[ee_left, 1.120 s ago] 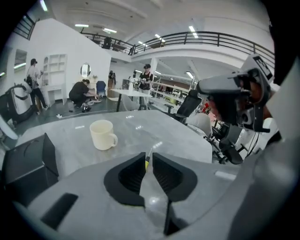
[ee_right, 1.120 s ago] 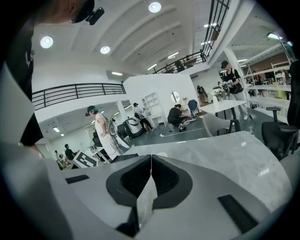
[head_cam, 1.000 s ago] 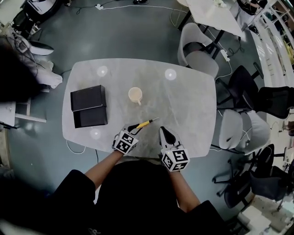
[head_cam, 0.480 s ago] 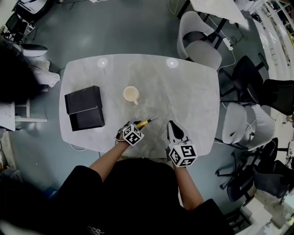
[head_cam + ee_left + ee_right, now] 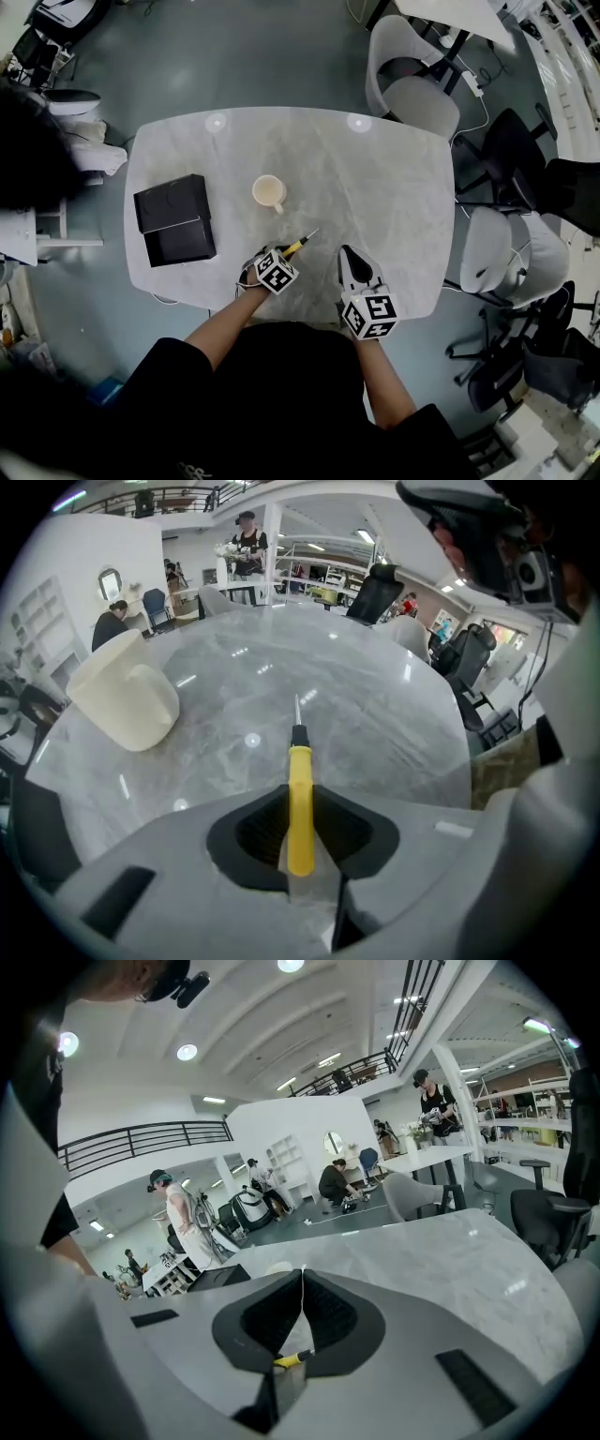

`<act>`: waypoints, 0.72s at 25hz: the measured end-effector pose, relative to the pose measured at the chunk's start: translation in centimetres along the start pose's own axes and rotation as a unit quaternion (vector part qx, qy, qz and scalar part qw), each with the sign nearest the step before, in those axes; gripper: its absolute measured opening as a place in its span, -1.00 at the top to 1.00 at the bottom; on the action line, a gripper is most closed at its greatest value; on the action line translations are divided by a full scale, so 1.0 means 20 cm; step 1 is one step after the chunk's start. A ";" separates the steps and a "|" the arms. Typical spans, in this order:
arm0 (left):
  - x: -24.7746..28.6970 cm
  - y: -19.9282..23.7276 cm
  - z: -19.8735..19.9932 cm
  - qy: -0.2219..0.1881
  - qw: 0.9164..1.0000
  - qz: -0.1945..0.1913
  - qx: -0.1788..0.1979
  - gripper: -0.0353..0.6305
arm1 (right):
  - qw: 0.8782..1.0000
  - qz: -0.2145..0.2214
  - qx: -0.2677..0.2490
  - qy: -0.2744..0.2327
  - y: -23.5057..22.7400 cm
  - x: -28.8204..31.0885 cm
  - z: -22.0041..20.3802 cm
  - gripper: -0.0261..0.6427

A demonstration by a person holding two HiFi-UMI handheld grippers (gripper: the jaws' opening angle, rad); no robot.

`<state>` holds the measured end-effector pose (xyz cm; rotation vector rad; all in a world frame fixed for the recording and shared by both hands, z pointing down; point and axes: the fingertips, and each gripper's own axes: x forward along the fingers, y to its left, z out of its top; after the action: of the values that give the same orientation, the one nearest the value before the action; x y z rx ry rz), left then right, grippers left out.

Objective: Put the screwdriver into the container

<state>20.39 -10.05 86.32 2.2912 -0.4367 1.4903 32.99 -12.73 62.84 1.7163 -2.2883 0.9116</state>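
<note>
Overhead at a grey marble-look table (image 5: 375, 178): a person in a dark top is working two hand-held grippers near the table's near edge. The left gripper (image 5: 279, 255) is closing its jaws on the screwdriver (image 5: 298, 244), w/ the yellow handle (image 5: 300, 799) lying between the black pads (image 5: 258, 832) and the pads pressing it from both sides. The black collar & thin metal shaft are sticking out ahead of the jaws, pointing away from the person and up-right across the tabletop. Whether the tip is resting on the surface isn't clear.

The cup (image 5: 269, 193), cream-coloured w/ a side handle, is standing mouth-up near the table's ctr, beyond the left gripper and apart from the screwdriver; nothing is showing inside it. In the left gripper view the cup (image 5: 122, 691) is sitting off to the left of the shaft's line.

The right gripper (image 5: 348, 255) is hovering just right of the left one, jaws clenched together at the tips and holding nothing.

A black box (image 5: 173, 220) is lying at the table's left side, well apart from the cup. White and black chairs (image 5: 408, 80) are standing along the far-right side, on a grey floor.
</note>
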 end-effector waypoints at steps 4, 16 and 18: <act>-0.07 -0.01 0.00 0.003 0.999 0.016 0.031 0.64 | 1.000 -0.002 -0.022 0.001 -0.03 0.00 -0.01 0.89; -0.40 0.23 -0.28 -0.016 0.997 0.077 0.001 0.64 | 0.987 0.021 -0.160 -0.024 0.19 0.16 0.12 0.89; -0.46 0.29 -0.36 -0.015 0.996 0.091 -0.004 0.64 | 0.987 0.036 -0.156 -0.026 0.26 0.19 0.11 0.89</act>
<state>8.43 -11.40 81.33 2.3232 -0.6755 1.5349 27.50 -16.24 60.81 1.5500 -2.3866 0.4895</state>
